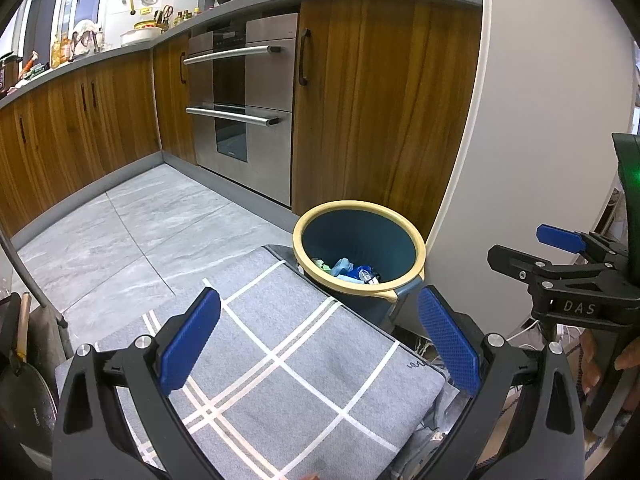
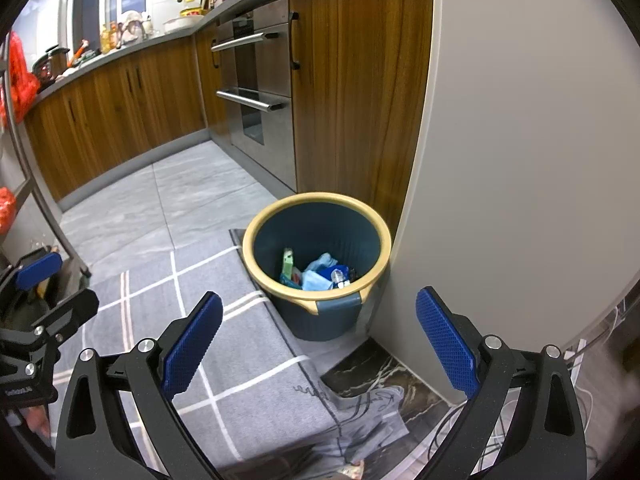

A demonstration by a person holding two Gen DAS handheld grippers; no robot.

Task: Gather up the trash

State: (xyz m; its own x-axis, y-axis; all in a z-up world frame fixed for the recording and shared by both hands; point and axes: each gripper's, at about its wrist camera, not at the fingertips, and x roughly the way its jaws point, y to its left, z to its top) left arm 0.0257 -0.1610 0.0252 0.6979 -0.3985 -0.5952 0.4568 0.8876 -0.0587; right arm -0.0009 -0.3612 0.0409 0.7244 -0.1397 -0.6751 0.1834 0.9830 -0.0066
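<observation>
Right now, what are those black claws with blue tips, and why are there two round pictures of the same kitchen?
Those claws are two grabbing tools, and a person holds one in each hand. Each tool has a small camera that looks out along its two fingers, so you get one picture from each.

In the left picture you see the left gripper, wide open and holding nothing. The right gripper in the other picture is open and empty too.

Both point at a blue trash bin with a yellow rim. It stands on the floor beside a white wall, at the edge of a grey checked mat. Some trash already lies in the bottom of the bin. Behind it are wooden cabinets and a steel oven.
</observation>
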